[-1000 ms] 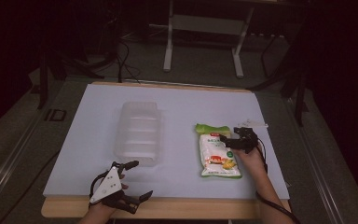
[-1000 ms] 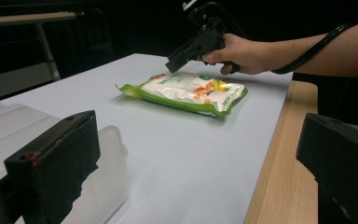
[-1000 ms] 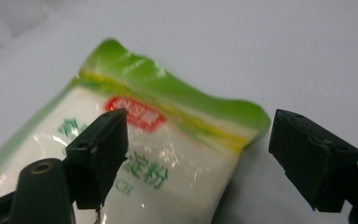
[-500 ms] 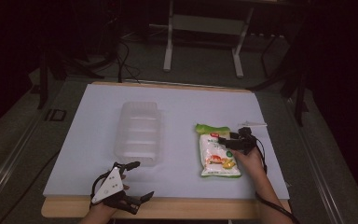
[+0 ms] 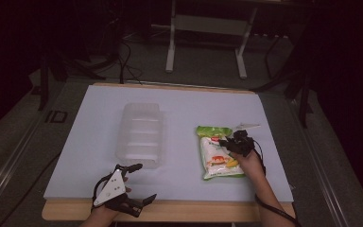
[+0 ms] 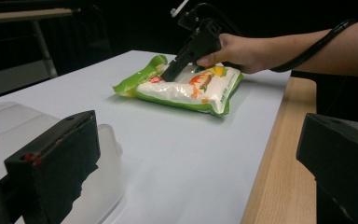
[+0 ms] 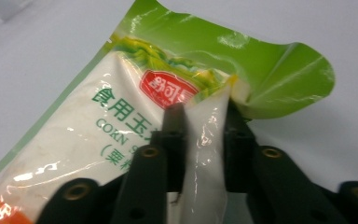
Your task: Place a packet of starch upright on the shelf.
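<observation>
At the tabletop's [image 5: 179, 106] near left edge, the left tongs [image 5: 139, 182] are held wide apart, beside a clear plastic container [image 5: 140, 134]. To the right, the corn starch bag [image 5: 216, 153] is pinched by the right tongs [image 7: 201, 122] near its green top.

lab/studio | dark rm | white-topped table [image 5: 179, 109] | metal stand legs [image 5: 205, 45] | floor cables [image 5: 123, 52]

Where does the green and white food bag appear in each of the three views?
High view: bag lies right of centre on the white table cover, under the right gripper.
Left gripper view: upper centre, right gripper on it.
Right gripper view: centre, a fold pinched between the jaws.
Shared landmark: the right gripper.
</observation>
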Tool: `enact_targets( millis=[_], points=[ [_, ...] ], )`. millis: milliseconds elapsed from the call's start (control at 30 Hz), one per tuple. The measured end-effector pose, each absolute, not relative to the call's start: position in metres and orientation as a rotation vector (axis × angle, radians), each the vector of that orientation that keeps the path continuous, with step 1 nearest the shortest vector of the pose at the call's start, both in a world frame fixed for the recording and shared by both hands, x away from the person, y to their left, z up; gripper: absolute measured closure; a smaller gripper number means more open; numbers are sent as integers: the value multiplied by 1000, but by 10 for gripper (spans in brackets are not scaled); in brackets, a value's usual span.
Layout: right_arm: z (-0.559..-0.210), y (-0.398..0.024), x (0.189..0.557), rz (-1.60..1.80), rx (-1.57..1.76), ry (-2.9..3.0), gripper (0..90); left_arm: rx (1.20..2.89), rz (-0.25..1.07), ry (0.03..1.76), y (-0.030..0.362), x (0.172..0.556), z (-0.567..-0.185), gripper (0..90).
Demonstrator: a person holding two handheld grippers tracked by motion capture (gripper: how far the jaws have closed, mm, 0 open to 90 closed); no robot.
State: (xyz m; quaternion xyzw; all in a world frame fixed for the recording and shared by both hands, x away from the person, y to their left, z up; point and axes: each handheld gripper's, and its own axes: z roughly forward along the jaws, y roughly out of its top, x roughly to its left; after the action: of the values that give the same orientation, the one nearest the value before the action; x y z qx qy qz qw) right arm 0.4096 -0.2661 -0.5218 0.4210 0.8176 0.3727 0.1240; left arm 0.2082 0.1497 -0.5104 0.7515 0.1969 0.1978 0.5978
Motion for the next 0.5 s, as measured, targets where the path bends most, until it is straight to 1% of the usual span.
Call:
enact_targets(
  millis=[33, 133, 267, 500],
  points=[
    [-522, -266, 410, 1087, 1227, 2384, 787, 1741, 460, 458, 150, 208, -510, 0],
    [-517, -264, 407, 1084, 1197, 2369, 826, 1738, 461, 461, 151, 209, -510, 0],
    [-512, -264, 405, 1115, 1195, 2348, 832, 1736, 464, 463, 152, 208, -510, 0],
    [-486, -257, 395, 1244, 1108, 2310, 844, 1746, 471, 471, 151, 209, -510, 0]
  ],
)
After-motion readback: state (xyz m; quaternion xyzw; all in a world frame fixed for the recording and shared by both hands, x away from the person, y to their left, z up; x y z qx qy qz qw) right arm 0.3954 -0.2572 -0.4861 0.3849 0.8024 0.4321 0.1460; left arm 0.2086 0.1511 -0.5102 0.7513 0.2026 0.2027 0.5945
